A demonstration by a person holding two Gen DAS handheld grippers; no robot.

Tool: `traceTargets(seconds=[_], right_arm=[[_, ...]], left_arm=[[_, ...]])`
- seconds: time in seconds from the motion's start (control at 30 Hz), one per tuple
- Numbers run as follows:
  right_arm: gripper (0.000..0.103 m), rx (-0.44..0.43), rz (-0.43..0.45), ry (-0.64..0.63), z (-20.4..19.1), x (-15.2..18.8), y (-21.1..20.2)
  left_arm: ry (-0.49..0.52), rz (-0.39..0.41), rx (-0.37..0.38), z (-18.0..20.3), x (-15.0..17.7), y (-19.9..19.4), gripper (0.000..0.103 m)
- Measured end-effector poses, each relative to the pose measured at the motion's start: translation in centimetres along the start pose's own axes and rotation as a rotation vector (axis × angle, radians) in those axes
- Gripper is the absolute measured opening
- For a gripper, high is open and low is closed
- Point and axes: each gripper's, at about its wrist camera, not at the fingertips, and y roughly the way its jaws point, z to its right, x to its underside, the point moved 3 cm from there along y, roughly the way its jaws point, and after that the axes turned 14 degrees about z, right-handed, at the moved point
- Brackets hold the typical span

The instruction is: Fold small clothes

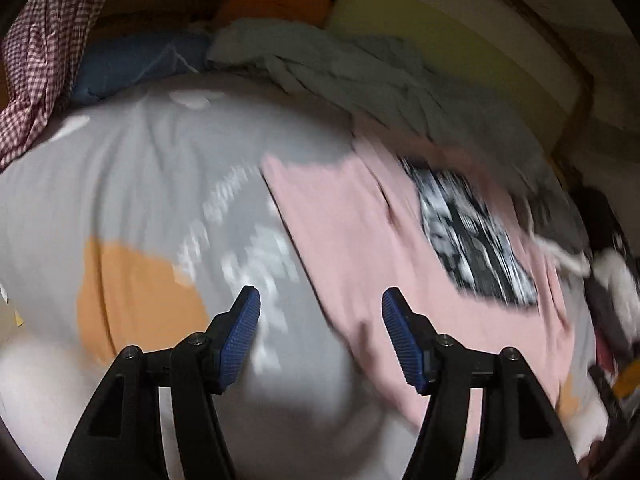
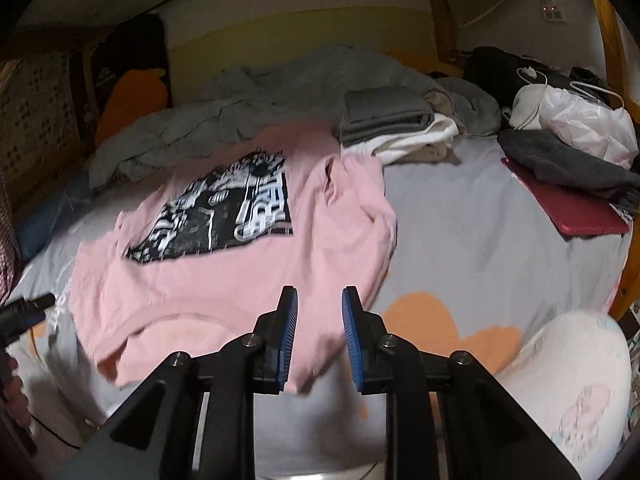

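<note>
A pink T-shirt (image 2: pixel 224 276) with a black-and-white print lies spread on the grey bed sheet (image 2: pixel 460 220), its right sleeve rumpled. It also shows blurred in the left wrist view (image 1: pixel 360 248). My right gripper (image 2: pixel 319 304) is open and empty, hovering over the shirt's near right edge. My left gripper (image 1: pixel 320 304) is open and empty above the sheet just left of the shirt's edge. Its tip also shows at the left edge of the right wrist view (image 2: pixel 28 308).
A stack of folded grey and white clothes (image 2: pixel 392 124) and a crumpled grey blanket (image 2: pixel 240 104) lie behind the shirt. A red laptop (image 2: pixel 568 208), dark cloth and a white bag (image 2: pixel 588 124) sit at right. A white pillow (image 2: pixel 572 384) lies near right. A checked cloth (image 1: pixel 40 68) hangs left.
</note>
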Motion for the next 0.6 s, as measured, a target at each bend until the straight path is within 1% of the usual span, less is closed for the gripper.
traceTargets(seconds=[0.07,0.1,0.17,0.2,0.3,0.37,0.4,0.43,0.47,0.53,0.57,0.6], right_arm=[[0.024,-0.036,0.004,-0.008,-0.8,-0.8,1.0],[0.024,-0.049,0.009,-0.019,-1.3,-1.1,1.4],[0.024,-0.06,0.023,-0.042,-2.1,-1.7,2.0],[0.024,-0.066,0.031,-0.056,-2.6,-1.9,2.3],[0.024,-0.081,0.053,-0.089,-3.9,-2.3,3.0],[0.024,-0.088,0.053,-0.109,-4.4,-2.0,3.4],[0.024,-0.09,0.048,-0.114,-4.5,-1.7,3.6],[0.024,-0.094,0.034,-0.122,-4.7,-1.2,3.9],[0.024,-0.099,0.024,-0.125,-4.5,-0.8,4.2],[0.024,-0.104,-0.009,-0.125,-4.6,0.2,4.9],[0.024,-0.106,-0.019,-0.121,-4.5,0.5,5.1],[0.024,-0.11,-0.028,-0.115,-4.5,0.8,5.3]], left_arm=[[-0.043,-0.005,0.023,-0.3,-2.0,2.2,0.059],[-0.056,-0.02,0.031,-0.3,-2.9,3.6,0.054],[-0.066,-0.056,0.025,-0.6,-4.1,6.1,0.052],[-0.074,-0.08,0.007,-1.2,-4.8,7.6,0.052],[-0.102,-0.139,-0.05,-2.6,-5.4,11.0,0.052],[-0.126,-0.16,-0.051,-3.3,-5.4,12.3,0.052],[-0.126,-0.176,-0.049,-3.5,-5.2,13.1,0.05],[-0.113,-0.181,-0.055,-3.6,-5.2,13.7,0.046],[-0.085,-0.183,-0.069,-3.6,-5.1,14.1,0.037],[-0.028,-0.165,-0.089,-3.4,-5.3,14.3,0.011],[-0.007,-0.154,-0.094,-3.3,-5.5,14.2,0.002],[0.004,-0.125,-0.102,-3.3,-5.7,13.8,0.002]])
